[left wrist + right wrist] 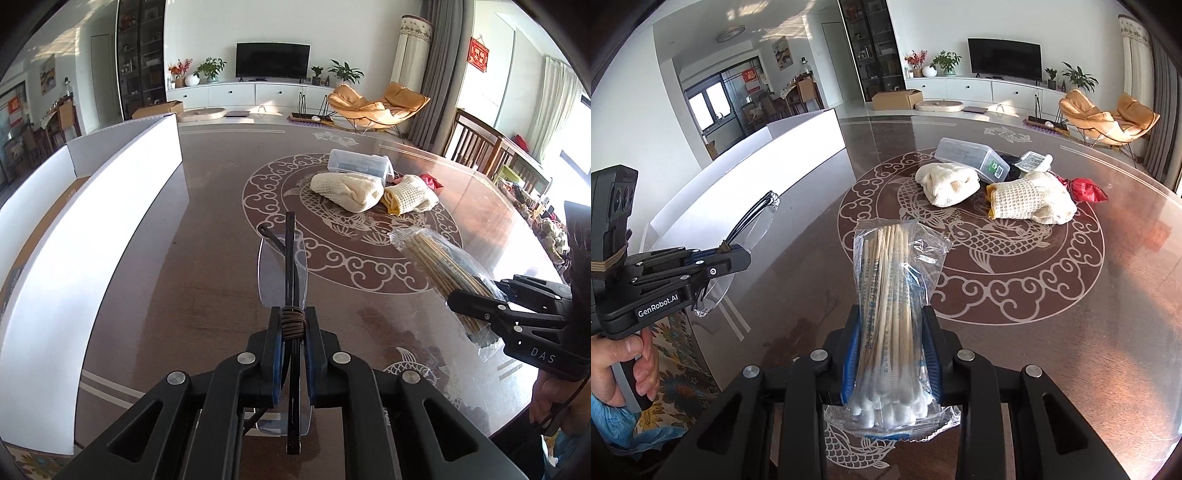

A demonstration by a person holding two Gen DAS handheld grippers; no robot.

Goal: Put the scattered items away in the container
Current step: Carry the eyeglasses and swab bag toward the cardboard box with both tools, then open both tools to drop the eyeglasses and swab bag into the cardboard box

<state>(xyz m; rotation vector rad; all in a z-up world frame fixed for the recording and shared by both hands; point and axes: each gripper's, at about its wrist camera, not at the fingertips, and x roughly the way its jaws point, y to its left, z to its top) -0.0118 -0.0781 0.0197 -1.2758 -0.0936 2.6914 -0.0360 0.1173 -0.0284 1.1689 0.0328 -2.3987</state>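
While both claws hang above the patterned brown surface [207, 229], each carries a load: the left claw [293, 354] is clamped on a pair of rimless glasses [282, 273], folded temples running along the fingers toward twelve o'clock, and the right claw [892, 354] is clamped around a clear packet of cotton swabs [890, 295], sticks lying lengthwise between the jaws, cotton tips nearest the camera. The white open box [122, 206], taken here to be the container, stands at about ten o'clock from the left claw and, in the right wrist view, at ten to eleven o'clock beyond it, its long wall stretching away toward the far edge. The left hand [624, 362] looks the nearer of the two to that box, so the glasses would likely go in first. Still on the surface at one o'clock lie two cream knitted cloths [1030, 199], a clear plastic case [971, 157] and a red bundle [1084, 190], all well apart from the box.
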